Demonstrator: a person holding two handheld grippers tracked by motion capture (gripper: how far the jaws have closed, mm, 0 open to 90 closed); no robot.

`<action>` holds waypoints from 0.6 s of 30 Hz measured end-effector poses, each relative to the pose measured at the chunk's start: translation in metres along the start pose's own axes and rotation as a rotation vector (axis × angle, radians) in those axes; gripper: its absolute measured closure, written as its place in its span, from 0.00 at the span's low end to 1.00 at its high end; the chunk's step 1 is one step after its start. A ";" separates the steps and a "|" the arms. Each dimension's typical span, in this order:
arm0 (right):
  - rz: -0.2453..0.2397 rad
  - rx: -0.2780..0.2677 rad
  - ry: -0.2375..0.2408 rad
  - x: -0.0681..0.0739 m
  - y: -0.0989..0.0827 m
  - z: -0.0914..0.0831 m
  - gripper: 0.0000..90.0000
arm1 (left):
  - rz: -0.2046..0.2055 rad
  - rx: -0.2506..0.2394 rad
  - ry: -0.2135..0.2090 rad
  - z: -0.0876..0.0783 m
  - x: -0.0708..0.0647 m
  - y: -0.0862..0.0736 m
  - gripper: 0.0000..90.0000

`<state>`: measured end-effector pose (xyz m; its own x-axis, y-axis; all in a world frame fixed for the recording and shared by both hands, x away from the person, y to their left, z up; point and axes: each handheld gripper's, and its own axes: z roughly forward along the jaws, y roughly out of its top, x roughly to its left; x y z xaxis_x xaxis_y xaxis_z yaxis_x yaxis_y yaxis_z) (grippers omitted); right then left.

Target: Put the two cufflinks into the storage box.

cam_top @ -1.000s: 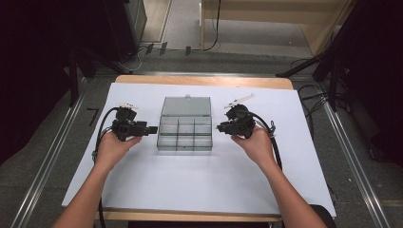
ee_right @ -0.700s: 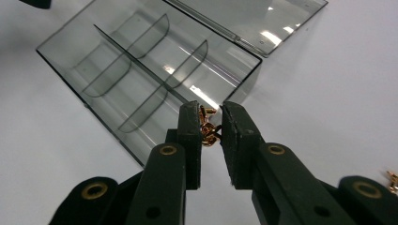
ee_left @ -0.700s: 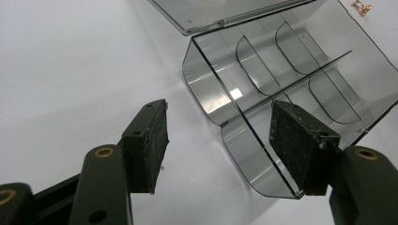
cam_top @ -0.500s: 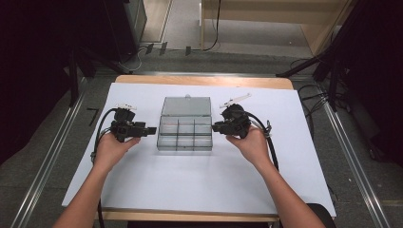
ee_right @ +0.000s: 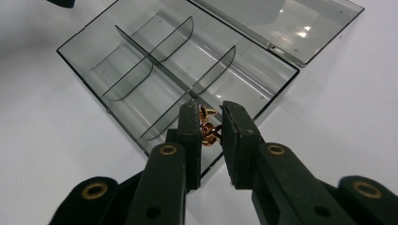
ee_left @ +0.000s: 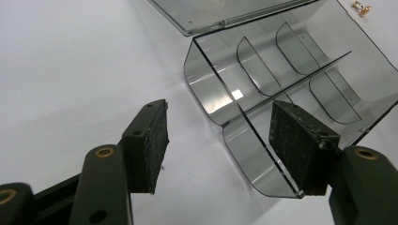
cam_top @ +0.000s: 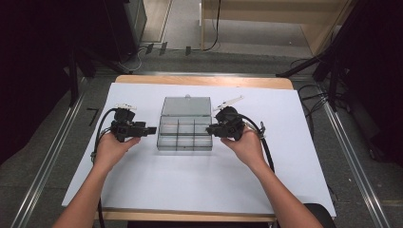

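Shows a smoky clear box [cam_top: 184, 148] in the middle of the white tabletop [cam_top: 190, 190], lid [cam_top: 186, 105] flipped open and lying flat behind it. Has 6 small rooms inside, all looking empty.

Pinches a little bunch of gold bits [ee_right: 209, 131] in the right gripper [ee_right: 211, 110], jaws pressed nearly together on them, right over the near edge of the box. Looks like a drop into the closest room.

Keeps the left gripper [ee_left: 219, 108] spread wide at the other end of the box, pinching nothing. Hard to tell if 1 pad touches the box wall or just sits near it.

Probably very light, these bits, and hard, shiny and slippery. Easy to lose 1 from the bunch. Best to squeeze across the middle of the bunch and open up low inside the room, so nothing bounces out.

Probably light and stiff too, the box, so likely to slide if bumped. Best to hold it by an end wall.

Hides part of the bunch behind the jaws, so no way to count the bits. Leaves 1 more gold bit [ee_left: 360, 7] on the tabletop past the box, cut off at the edge of the left gripper view.
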<state>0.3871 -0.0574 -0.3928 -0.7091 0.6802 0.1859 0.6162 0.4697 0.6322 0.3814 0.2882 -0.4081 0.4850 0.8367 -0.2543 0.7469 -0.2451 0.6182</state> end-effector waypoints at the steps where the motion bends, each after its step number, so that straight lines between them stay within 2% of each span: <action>1: -0.004 0.000 0.003 0.000 0.000 0.001 0.89 | 0.000 0.000 0.000 0.000 0.000 0.000 0.43; 11: -0.009 0.018 0.003 0.006 0.000 0.011 0.89 | 0.001 0.007 -0.009 0.000 -0.001 0.001 0.43; 18: -0.023 0.041 0.008 0.013 -0.002 0.024 0.89 | 0.007 0.003 -0.005 0.001 -0.003 0.001 0.43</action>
<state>0.3849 -0.0356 -0.4097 -0.7255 0.6649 0.1778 0.6136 0.5079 0.6046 0.3812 0.2854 -0.4071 0.4922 0.8327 -0.2535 0.7449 -0.2523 0.6177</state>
